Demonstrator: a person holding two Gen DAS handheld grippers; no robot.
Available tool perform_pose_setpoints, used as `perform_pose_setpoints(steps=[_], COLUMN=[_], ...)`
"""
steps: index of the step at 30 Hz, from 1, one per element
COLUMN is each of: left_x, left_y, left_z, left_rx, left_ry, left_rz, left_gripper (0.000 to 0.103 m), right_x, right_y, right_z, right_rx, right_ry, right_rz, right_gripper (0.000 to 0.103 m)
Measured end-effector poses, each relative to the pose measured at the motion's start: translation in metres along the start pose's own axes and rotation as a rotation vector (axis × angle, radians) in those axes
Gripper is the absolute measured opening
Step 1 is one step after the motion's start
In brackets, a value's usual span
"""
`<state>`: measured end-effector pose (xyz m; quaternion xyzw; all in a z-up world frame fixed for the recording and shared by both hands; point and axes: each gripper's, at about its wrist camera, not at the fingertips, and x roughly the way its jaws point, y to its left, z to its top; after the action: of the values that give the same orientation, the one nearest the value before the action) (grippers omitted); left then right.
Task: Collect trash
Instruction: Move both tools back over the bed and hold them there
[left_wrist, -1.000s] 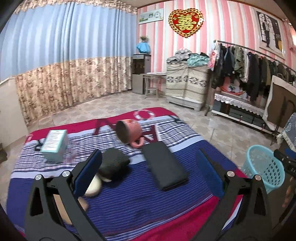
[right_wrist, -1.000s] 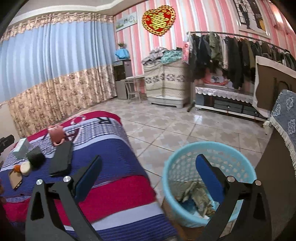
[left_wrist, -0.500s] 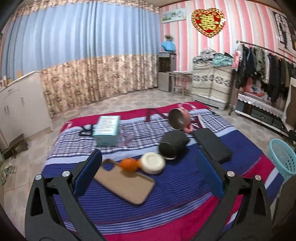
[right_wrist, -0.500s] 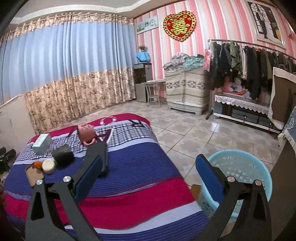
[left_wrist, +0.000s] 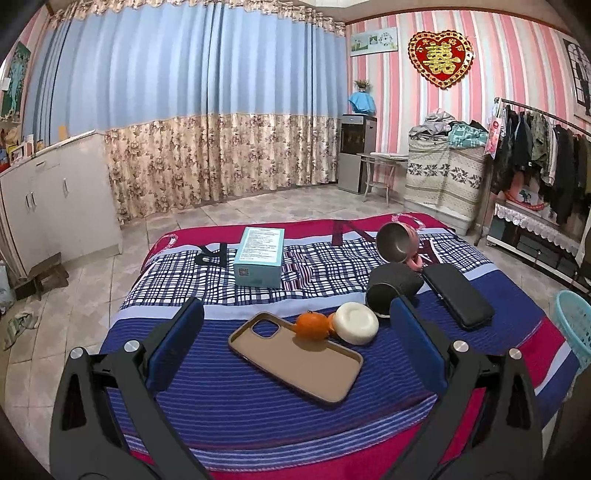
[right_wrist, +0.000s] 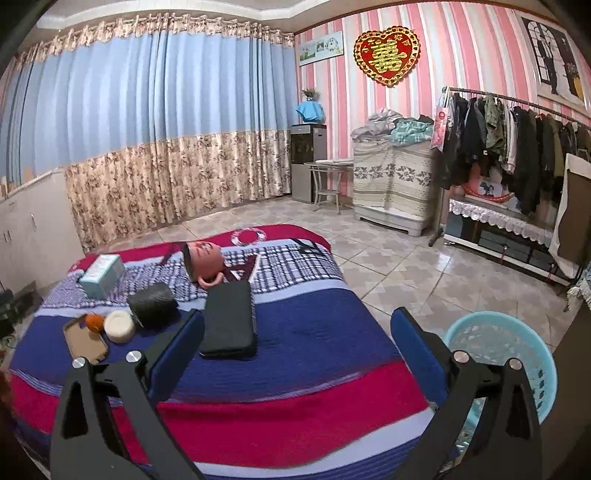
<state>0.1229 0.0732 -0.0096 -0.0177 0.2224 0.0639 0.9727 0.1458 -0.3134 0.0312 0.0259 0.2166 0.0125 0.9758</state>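
Both the left gripper (left_wrist: 295, 343) and the right gripper (right_wrist: 295, 343) hang with jaws spread wide and nothing between them, above the near edge of the striped bed (left_wrist: 229, 391). On the bed, an orange (left_wrist: 312, 325) sits on the far end of a tan phone case (left_wrist: 295, 356), touching a white round puck (left_wrist: 356, 323); behind these lie a dark cylinder (left_wrist: 394, 288), a black flat case (left_wrist: 457, 295), a tipped pink mug (left_wrist: 398, 243) with its mouth showing no contents, and a teal box (left_wrist: 259, 256). The light blue basket (right_wrist: 506, 354) stands on the floor off the bed's right edge, its contents not discernible here.
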Motion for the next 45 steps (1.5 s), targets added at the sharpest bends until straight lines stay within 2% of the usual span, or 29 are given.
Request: perform_pose_setpoints(steps=[7, 12, 29, 45], left_x=[0.003, 0.006, -0.001, 0.013], left_y=[-0.001, 0.0, 0.003, 0.024], left_z=[-0.004, -0.005, 0.0, -0.002], left_rx=[0.026, 0.016, 0.01, -0.012], left_ry=[0.013, 0.047, 0.006, 0.034], left_rz=[-0.004, -0.041, 0.002, 0.047], left_gripper=[0.097, 0.097, 0.098, 0.098], right_x=[0.007, 0.011, 0.007, 0.021], right_y=[0.013, 0.02, 0.02, 0.037], right_z=[-0.008, -0.011, -0.01, -0.006], right_rx=[-0.017, -0.026, -0.038, -0.074], right_ry=[0.015, 0.031, 0.019, 0.028], right_rz=[-0.002, -0.002, -0.032, -0.013], right_gripper=[0.098, 0.098, 0.098, 0.098])
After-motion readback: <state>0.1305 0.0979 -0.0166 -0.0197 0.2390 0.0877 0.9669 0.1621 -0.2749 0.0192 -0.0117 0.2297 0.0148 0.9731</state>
